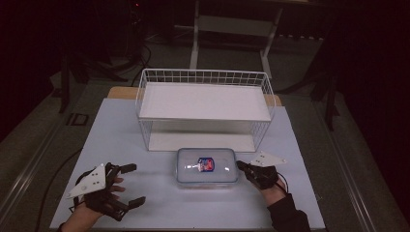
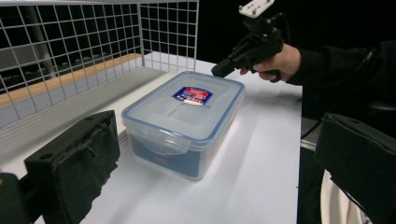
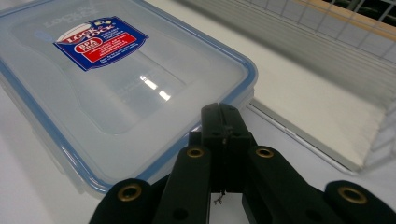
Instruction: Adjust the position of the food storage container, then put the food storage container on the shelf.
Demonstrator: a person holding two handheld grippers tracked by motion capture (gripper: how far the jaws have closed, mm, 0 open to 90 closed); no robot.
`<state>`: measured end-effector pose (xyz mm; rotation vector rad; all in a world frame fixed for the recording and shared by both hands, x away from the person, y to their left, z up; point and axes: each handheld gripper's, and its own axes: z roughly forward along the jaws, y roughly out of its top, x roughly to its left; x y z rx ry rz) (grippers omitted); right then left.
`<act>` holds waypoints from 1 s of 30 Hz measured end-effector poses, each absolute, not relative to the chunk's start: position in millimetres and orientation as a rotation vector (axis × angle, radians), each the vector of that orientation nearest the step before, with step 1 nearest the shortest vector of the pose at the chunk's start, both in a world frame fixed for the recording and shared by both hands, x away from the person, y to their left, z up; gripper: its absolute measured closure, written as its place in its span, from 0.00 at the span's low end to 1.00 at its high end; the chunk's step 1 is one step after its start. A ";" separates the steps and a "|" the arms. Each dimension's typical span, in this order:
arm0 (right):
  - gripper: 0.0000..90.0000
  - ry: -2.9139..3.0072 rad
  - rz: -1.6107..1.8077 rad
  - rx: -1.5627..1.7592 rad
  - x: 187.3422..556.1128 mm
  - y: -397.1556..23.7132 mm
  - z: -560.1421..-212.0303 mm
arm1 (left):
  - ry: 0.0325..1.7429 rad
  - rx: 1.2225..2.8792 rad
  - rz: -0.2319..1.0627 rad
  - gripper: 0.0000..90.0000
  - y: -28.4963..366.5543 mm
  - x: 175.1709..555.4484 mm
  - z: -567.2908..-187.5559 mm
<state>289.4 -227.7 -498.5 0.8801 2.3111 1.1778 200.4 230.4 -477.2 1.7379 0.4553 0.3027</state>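
Right gripper [image 1: 240,166] has its jaws pinched fully together on nothing, tip at the right short edge of the lidded plastic box [image 1: 207,166], about lid height — looks like it's set to poke or nudge the lid flap rather than grasp. Left gripper [image 1: 129,184] sits spread wide and clear of the box's left side, probably waiting to brace or grab. Box lies flat on the white table [image 1: 121,140], just in front of the wire shelf rack [image 1: 204,108], likely bound for it.
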 end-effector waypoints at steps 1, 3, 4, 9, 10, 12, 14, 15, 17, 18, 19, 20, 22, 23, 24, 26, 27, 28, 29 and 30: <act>1.00 2.314 1.173 0.872 289.8 -225.8 -498.2 | 0.458 1.742 0.306 0.00 229.8 200.2 -477.5; 1.00 2.309 1.186 0.865 290.3 -224.5 -496.1 | 0.467 1.751 0.320 0.00 228.9 200.3 -478.3; 1.00 2.300 1.195 0.865 289.7 -225.0 -494.3 | 0.472 1.750 0.318 0.00 228.8 200.6 -478.6; 0.89 2.259 1.249 0.859 282.8 -232.1 -488.5 | 0.495 1.744 0.308 0.00 228.6 201.9 -479.3; 0.84 2.250 1.267 0.856 280.2 -233.7 -487.1 | 0.497 1.744 0.309 0.00 228.0 201.9 -479.5; 0.80 2.237 1.294 0.846 276.5 -236.0 -484.3 | 0.507 1.753 0.310 0.00 226.2 202.6 -479.8; 0.65 2.224 1.326 0.854 273.7 -238.3 -481.5 | 0.512 1.757 0.311 0.00 224.5 203.5 -480.5; 0.56 2.216 1.347 0.858 272.7 -239.3 -480.4 | 0.513 1.761 0.311 0.00 223.5 203.7 -480.7; 0.41 2.197 1.389 0.858 269.8 -240.7 -477.4 | 0.512 1.765 0.304 0.00 221.8 203.9 -480.9; 0.33 2.193 1.404 0.849 268.0 -241.1 -476.1 | 0.515 1.764 0.302 0.00 220.7 203.9 -480.9; 0.28 2.194 1.409 0.840 266.7 -241.0 -474.7 | 0.512 1.768 0.302 0.00 220.0 204.0 -480.8; 0.22 2.194 1.417 0.833 265.7 -241.0 -473.6 | 0.512 1.766 0.301 0.00 219.2 204.0 -480.7; 0.15 2.205 1.469 0.847 264.9 -242.3 -471.6 | 0.520 1.774 0.302 0.00 217.2 204.2 -480.1; 0.14 2.207 1.495 0.842 264.3 -243.2 -470.9 | 0.520 1.772 0.300 0.00 216.5 204.2 -479.7; 0.14 2.207 1.495 0.842 264.3 -243.2 -470.9 | 0.520 1.772 0.300 0.00 216.5 204.2 -479.7; 0.12 2.167 1.467 0.833 259.4 -243.0 -468.3 | 0.535 1.770 0.301 0.00 212.5 204.9 -477.3; 0.12 2.148 1.455 0.824 257.2 -242.6 -466.9 | 0.549 1.777 0.307 0.00 210.7 205.4 -476.1; 0.12 2.131 1.448 0.814 255.0 -241.9 -465.4 | 0.569 1.788 0.315 0.00 208.5 206.0 -474.8; 0.12 2.120 1.450 0.799 253.0 -241.5 -463.7 | 0.588 1.789 0.316 0.00 206.2 207.0 -473.5; 0.12 2.101 1.448 0.781 250.3 -241.0 -461.5 | 0.599 1.787 0.308 0.00 204.9 207.5 -472.6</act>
